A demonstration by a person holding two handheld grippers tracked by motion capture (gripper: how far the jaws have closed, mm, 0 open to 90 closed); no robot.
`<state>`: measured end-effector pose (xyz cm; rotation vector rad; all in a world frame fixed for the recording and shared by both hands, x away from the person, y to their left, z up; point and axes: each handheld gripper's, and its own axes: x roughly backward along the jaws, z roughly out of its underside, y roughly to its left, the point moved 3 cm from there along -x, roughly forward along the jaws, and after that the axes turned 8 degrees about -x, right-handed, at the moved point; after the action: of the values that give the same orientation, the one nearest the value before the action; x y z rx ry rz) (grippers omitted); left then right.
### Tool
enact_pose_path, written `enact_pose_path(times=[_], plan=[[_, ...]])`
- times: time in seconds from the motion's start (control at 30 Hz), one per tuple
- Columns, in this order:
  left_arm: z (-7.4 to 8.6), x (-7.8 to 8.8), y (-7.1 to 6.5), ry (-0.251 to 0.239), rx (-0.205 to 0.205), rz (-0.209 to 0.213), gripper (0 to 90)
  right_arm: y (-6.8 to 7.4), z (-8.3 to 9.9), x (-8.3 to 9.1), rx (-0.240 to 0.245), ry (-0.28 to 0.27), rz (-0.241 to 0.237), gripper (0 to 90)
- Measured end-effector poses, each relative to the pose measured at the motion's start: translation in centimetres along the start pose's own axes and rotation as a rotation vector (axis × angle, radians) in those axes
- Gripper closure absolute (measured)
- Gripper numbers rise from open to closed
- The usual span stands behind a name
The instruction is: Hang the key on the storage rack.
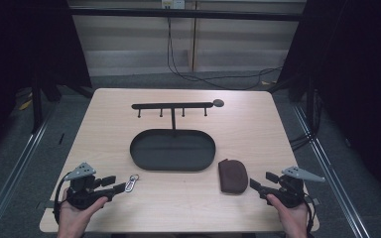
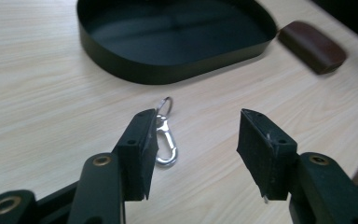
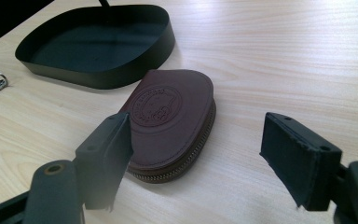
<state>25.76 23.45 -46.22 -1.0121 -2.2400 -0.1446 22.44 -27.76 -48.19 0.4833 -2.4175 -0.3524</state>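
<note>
A silver carabiner clip with a key ring [image 1: 133, 182] lies flat on the wooden table, just in front of my left gripper [image 1: 119, 187]. In the left gripper view the clip [image 2: 166, 140] sits beside the left pad, outside the gap; my left gripper [image 2: 193, 140] is open with nothing between its pads. A brown zipped leather pouch [image 1: 232, 175] lies right of centre. My right gripper [image 1: 254, 184] points at it from the right. In the right gripper view the pouch [image 3: 168, 121] lies just beyond the open jaws of my right gripper [image 3: 196, 149], untouched.
A black oval tray [image 1: 172, 149] stands mid-table, with a black rack of short hooks [image 1: 172, 106] rising behind it. A cable runs across the floor beyond the table's far edge. Bare wood surrounds both grippers along the near edge.
</note>
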Motion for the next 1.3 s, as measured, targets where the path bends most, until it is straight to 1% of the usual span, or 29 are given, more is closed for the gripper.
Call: enact_pose_path(times=[0.03,0.07,0.13,0.17,0.23,0.27,0.33,0.37,0.43,0.5,0.53,0.67,0.77,0.8,0.83,0.87,0.9,0.93,0.97,1.0,1.03,1.1,1.13,1.2,1.27,1.3], plan=[[-0.1,-0.1,-0.1,0.015,-0.011,0.001,47.6,0.0,0.0,0.0,-0.001,0.0,-0.003,24.7],[-0.2,-0.2,-0.2,0.034,-0.024,-0.007,47.5,0.0,0.0,0.0,0.0,0.002,-0.003,24.7],[-0.7,-0.4,-0.4,0.069,-0.058,-0.013,47.3,0.1,0.0,0.1,0.001,0.001,-0.005,24.7],[-0.9,-0.5,-0.5,0.072,-0.061,-0.013,47.3,0.1,0.0,0.1,0.006,0.0,-0.004,24.7],[-1.4,-0.6,-0.6,0.085,-0.081,-0.016,48.2,0.1,0.0,0.1,0.006,0.002,-0.008,24.7],[-1.6,-0.7,-0.7,0.091,-0.092,-0.015,49.0,0.1,0.0,0.0,0.007,0.004,-0.007,24.7],[-2.0,-0.7,-0.7,0.097,-0.102,-0.009,50.2,0.1,0.0,0.0,0.005,0.007,-0.007,24.7],[-2.2,-0.7,-0.7,0.102,-0.098,0.001,50.9,0.1,0.0,0.0,0.004,0.007,-0.008,24.7],[-2.5,-0.7,-0.7,0.113,-0.101,0.011,51.6,0.1,0.0,-0.1,0.005,0.01,-0.011,24.7],[-2.9,-0.8,-0.6,0.133,-0.116,0.004,53.3,0.1,0.0,-0.1,0.009,0.011,-0.012,24.8],[-3.1,-0.9,-0.6,0.136,-0.113,0.009,53.8,0.2,0.1,-0.1,0.01,0.012,-0.012,24.8],[-3.9,-1.6,-0.6,0.195,-0.125,-0.003,54.1,0.1,0.1,-0.1,0.004,0.011,-0.014,24.4],[-4.1,-2.2,-0.5,0.234,-0.135,-0.02,54.1,0.2,0.1,0.0,0.005,0.013,-0.015,24.1],[-4.1,-2.3,-0.5,0.24,-0.136,-0.021,54.1,0.2,0.1,0.0,0.005,0.013,-0.016,24.2],[-4.1,-2.5,-0.6,0.249,-0.141,-0.033,54.1,0.1,0.1,0.0,0.007,0.013,-0.016,24.2],[-4.2,-2.5,-0.5,0.269,-0.153,-0.026,54.1,0.1,0.1,0.0,0.005,0.014,-0.017,24.1],[-4.3,-2.7,-0.4,0.283,-0.161,-0.034,54.1,0.1,0.1,-0.1,0.007,0.015,-0.016,24.1],[-4.3,-2.7,-0.4,0.283,-0.157,-0.035,54.1,0.1,0.1,-0.2,0.007,0.017,-0.014,24.1],[-4.3,-2.8,-0.2,0.293,-0.16,-0.033,54.1,0.1,0.1,-0.2,0.008,0.019,-0.016,24.1],[-4.3,-2.8,-0.2,0.293,-0.16,-0.033,54.2,0.1,0.1,-0.2,0.008,0.023,-0.013,24.1],[-4.4,-3.1,0.1,0.317,-0.162,-0.02,54.1,0.1,0.1,-0.3,0.012,0.026,-0.008,24.1],[-4.4,-3.4,0.4,0.338,-0.135,0.009,54.2,0.1,0.1,-0.3,0.013,0.027,-0.004,23.9],[-4.5,-3.5,0.6,0.346,-0.137,0.006,54.6,0.1,0.1,-0.2,0.013,0.027,0.003,23.4],[-4.5,-3.8,0.8,0.373,-0.149,0.014,55.7,0.0,0.1,-0.2,0.008,0.023,0.001,23.3],[-4.6,-4.1,1.0,0.403,-0.162,-0.001,56.9,0.0,0.1,-0.2,0.005,0.022,0.007,23.2],[-4.7,-4.2,1.1,0.414,-0.161,0.008,58.3,0.0,0.1,-0.2,0.006,0.023,0.004,23.2]])
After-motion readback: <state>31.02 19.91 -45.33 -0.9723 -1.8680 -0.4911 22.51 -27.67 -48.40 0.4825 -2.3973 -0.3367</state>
